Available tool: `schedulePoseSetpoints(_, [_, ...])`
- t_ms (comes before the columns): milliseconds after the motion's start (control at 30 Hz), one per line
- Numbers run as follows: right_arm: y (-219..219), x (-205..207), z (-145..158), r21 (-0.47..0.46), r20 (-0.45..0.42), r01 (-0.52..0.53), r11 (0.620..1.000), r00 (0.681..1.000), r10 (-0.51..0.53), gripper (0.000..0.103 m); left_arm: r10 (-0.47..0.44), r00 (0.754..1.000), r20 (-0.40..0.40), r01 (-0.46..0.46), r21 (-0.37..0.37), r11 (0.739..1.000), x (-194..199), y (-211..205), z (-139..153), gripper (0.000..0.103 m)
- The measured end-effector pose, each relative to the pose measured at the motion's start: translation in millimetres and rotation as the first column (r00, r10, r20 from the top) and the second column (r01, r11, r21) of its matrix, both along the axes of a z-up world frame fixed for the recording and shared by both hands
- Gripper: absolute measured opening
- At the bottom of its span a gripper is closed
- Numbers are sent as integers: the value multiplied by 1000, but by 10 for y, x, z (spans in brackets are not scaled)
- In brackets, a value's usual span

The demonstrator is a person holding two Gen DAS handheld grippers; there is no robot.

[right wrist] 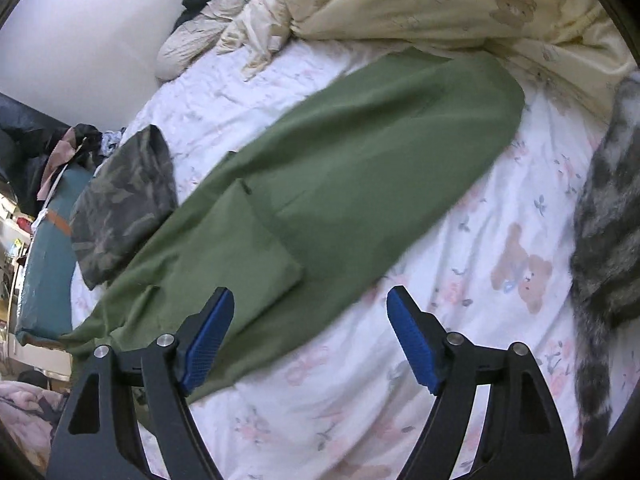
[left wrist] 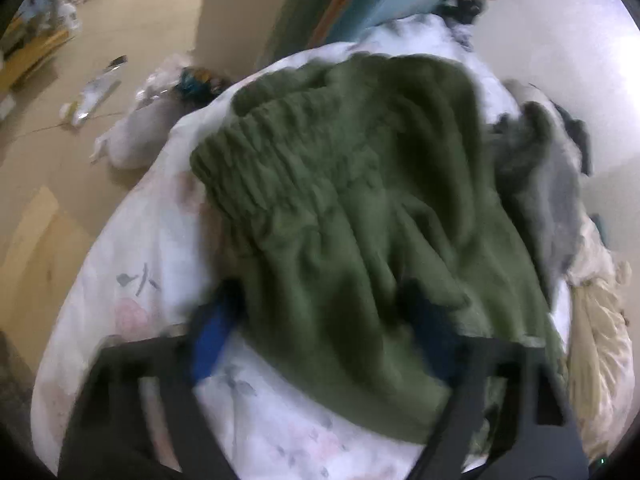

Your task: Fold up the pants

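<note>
Blue-padded, the right gripper (right wrist: 310,332) hangs spread and empty at the bottom of its view, one finger over the near edge of the green pants (right wrist: 340,168) lying lengthwise across the floral bedsheet (right wrist: 460,340). In the blurred left view, the left gripper (left wrist: 316,344) looks spread around bunched cloth below the elastic waistband (left wrist: 256,168). Pinch hem and waistband squarely, I'd judge, before folding clear of the camouflage garment (right wrist: 124,204) at left.

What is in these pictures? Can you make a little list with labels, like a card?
place: a bed with a white flowery sheet
main thing: green pants, lying long across the sheet
waistband: stretchy, bunched end in the left view
left gripper: open, fingers either side of the green cloth
right gripper: open, holding nothing
nearby: camouflage garment, cream blanket, grey striped fuzzy fabric
</note>
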State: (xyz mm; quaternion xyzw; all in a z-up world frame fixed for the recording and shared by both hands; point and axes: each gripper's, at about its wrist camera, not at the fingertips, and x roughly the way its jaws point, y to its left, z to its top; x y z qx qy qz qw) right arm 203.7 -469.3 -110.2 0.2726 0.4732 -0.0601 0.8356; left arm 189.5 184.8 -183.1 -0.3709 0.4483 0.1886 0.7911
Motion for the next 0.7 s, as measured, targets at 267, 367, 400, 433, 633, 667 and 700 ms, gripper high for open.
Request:
schedulePoseSetpoints(267, [-424, -7, -177, 116, 38, 98, 988, 994, -103, 81, 13, 994, 105, -17, 36, 999, 346, 222, 59, 45])
schedulePoseSetpoints(367, [-643, -65, -330, 222, 45, 161, 962, 983, -176, 81, 31, 994, 107, -34, 30, 999, 327, 287, 68, 15])
schedulePoseSetpoints(400, [-681, -69, -374, 231, 31, 169, 958, 983, -181, 81, 21, 994, 109, -27, 48, 998, 327, 277, 95, 14])
schedulePoseSetpoints(433, [-747, -72, -451, 243, 9, 189, 952, 980, -197, 81, -1, 994, 105, -10, 101, 995, 326, 208, 184, 12])
schedulePoseSetpoints(633, [-1181, -53, -817, 345, -23, 304, 888, 949, -315, 81, -23, 990, 136, -17, 286, 958, 316, -28, 736, 10])
schedulePoseSetpoints(667, [-1216, 36, -820, 318, -2, 275, 907, 957, -290, 81, -19, 990, 141, -23, 289, 957, 325, -37, 793, 10])
schedulePoseSetpoints(700, [-1238, 81, -817, 301, 17, 265, 916, 959, -283, 80, -19, 989, 146, -25, 293, 956, 330, -39, 839, 10])
